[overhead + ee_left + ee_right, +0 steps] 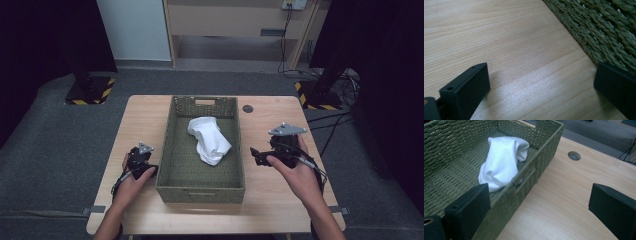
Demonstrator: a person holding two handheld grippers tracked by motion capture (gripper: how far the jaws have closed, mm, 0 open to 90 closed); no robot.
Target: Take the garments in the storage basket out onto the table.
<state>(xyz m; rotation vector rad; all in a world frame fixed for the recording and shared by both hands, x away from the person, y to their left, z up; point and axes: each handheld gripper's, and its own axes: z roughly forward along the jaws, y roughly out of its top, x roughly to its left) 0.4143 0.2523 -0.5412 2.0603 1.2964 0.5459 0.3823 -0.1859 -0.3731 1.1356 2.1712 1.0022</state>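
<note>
While both grippers flank the basket (200, 189) on the table (280, 200), the white cloth (209, 140) lies inside it, crumpled on the woven floor toward the basket's far end and nearer its right wall. Its long axis runs roughly from the far end of the basket toward the near right, along the basket's length. The right gripper (256, 156) sits just outside the basket's right wall, jaws spread wide with nothing between them, pointing in toward the cloth; I judge it the nearer one for a reach over the rim. The left gripper (141, 161) rests just outside the basket's left wall, jaws likewise parted and empty, low over the wood.

Soft, creased fabric makes up the cloth, bunched into a rounded lump. Olive-green braided fibre forms the rectangular, straight-walled basket, with handle slots in its short ends. Pale, smooth wood grain covers the table.
</note>
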